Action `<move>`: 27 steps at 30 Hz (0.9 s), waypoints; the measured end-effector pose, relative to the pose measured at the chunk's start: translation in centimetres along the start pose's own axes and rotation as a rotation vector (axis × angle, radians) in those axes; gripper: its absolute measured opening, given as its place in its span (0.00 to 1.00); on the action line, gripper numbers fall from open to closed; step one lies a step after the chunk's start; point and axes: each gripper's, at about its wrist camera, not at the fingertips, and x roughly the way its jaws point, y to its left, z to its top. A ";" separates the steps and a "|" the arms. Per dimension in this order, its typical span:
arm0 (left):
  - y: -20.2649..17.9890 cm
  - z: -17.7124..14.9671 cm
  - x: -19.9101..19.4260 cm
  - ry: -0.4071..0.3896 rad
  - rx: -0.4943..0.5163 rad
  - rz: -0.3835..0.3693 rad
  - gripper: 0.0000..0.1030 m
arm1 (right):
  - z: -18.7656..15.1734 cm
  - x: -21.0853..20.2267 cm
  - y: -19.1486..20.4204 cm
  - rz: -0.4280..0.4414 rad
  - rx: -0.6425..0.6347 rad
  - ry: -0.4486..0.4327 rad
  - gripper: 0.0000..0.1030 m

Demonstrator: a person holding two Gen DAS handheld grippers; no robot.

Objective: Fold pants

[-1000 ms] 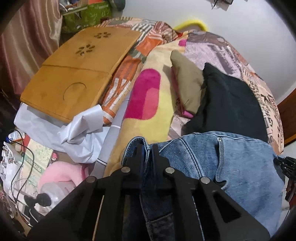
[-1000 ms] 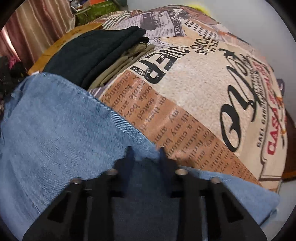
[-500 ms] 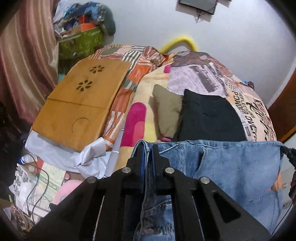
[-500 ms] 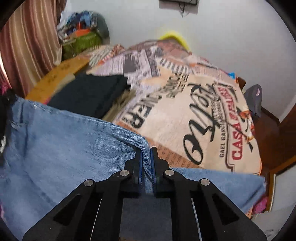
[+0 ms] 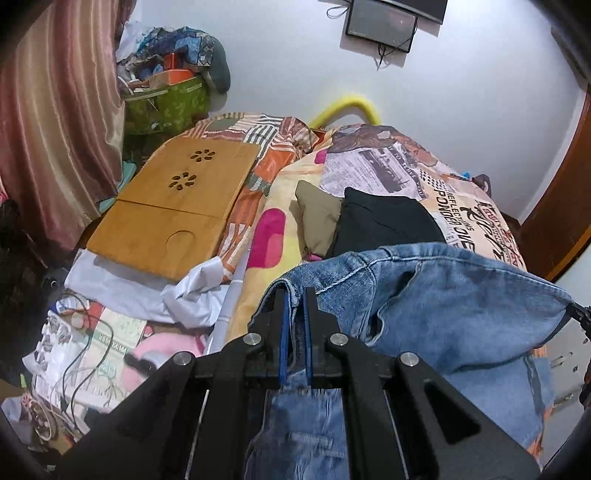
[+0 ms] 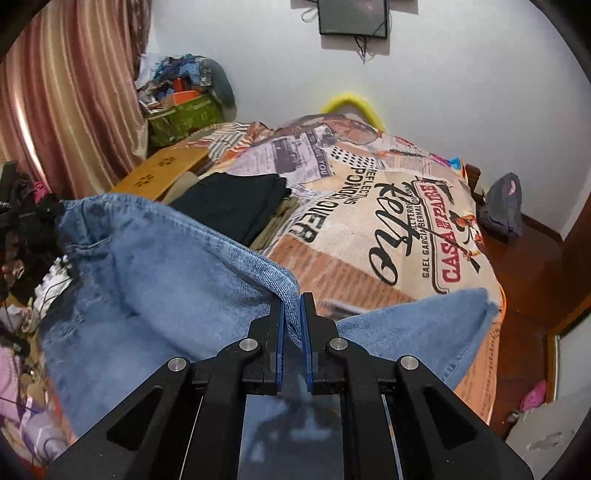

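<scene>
Jeans: blue denim jeans (image 5: pixel 443 302), faded, with pale stitching and frayed edges, hang stretched between the two grippers above the near end of the bed.
Left gripper: left gripper (image 5: pixel 294 306) has its black fingers pressed together on a seamed edge of the jeans, with denim drooping below.
Right gripper: right gripper (image 6: pixel 290 314) pinches a folded edge of the jeans (image 6: pixel 147 288); a loose flap sags toward 3 o'clock.
Bed: bed cover (image 6: pixel 388 229) is a soft cloth printed with newsprint and bold lettering, lying flat behind the jeans.
Folded clothes: black folded garment (image 5: pixel 384 221) lies on an olive one (image 5: pixel 317 214), at 12 o'clock from the left gripper.
Wooden tray: smooth wooden lap tray (image 5: pixel 177 206) with flower-shaped cutouts, at 10 o'clock.
Room: white wall (image 6: pixel 443 66) with a dark framed screen (image 6: pixel 352 16) at 12 o'clock; striped pink curtain (image 5: pixel 55 122) at 9 o'clock.
</scene>
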 end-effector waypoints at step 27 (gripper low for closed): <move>5.5 -19.0 -4.8 0.081 -0.138 0.024 0.07 | -13.6 -6.0 4.6 0.063 0.119 0.006 0.07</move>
